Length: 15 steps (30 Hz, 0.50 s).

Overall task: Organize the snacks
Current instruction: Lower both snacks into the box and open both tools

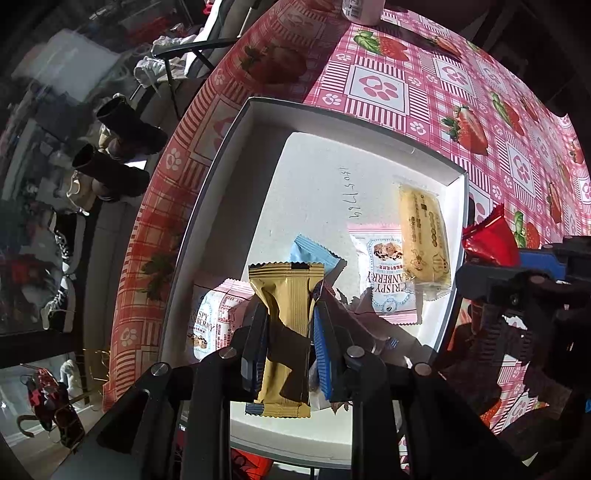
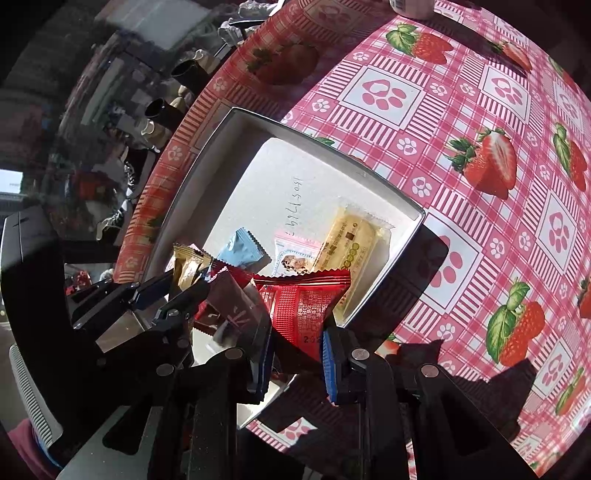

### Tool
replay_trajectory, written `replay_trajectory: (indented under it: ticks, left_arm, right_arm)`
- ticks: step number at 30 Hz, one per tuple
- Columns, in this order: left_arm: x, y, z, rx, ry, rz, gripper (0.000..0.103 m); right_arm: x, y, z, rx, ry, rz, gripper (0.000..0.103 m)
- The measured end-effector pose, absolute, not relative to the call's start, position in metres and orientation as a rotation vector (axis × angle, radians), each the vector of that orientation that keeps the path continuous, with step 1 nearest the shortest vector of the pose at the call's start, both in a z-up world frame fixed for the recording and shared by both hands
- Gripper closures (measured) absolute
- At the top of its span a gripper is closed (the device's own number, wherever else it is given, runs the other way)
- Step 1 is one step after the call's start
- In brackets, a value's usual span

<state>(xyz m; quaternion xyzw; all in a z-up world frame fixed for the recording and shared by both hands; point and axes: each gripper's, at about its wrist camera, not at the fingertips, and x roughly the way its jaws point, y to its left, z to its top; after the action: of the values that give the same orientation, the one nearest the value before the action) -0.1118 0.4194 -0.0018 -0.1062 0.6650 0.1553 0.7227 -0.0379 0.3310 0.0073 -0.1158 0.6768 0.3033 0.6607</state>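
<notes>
My left gripper (image 1: 286,314) is shut on a gold snack packet (image 1: 284,306) and holds it above the white box (image 1: 369,125). The box holds a blue packet (image 1: 314,254), two white cranberry packets (image 1: 384,273) (image 1: 210,317) and a yellow cake bar (image 1: 424,236). My right gripper (image 2: 297,339) is shut on a red snack packet (image 2: 303,302) over the box's near right corner. In the right wrist view the left gripper (image 2: 162,295) and its gold packet (image 2: 188,266) show on the left, with the box (image 2: 221,122), the blue packet (image 2: 240,251) and the yellow bar (image 2: 351,243).
The box sits on a pink strawberry tablecloth (image 1: 480,110) (image 2: 480,147). The table's left edge (image 1: 177,177) drops to a floor with shoes and boots (image 1: 118,166). A white container (image 1: 362,11) stands at the table's far end.
</notes>
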Motion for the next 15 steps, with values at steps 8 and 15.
replay_trajectory:
  ticks: [8,15]
  left_arm:
    - [-0.1115,0.4187,-0.0050,-0.242,1.476,0.346,0.078]
    - [-0.1110,0.4220,-0.0098,-0.247,1.485,0.351,0.078]
  right_arm:
    - [-0.0364,0.3327,0.0051,-0.274,1.535,0.686,0.079]
    - [-0.0361,0.3366,0.0016,-0.289,1.541,0.688,0.079]
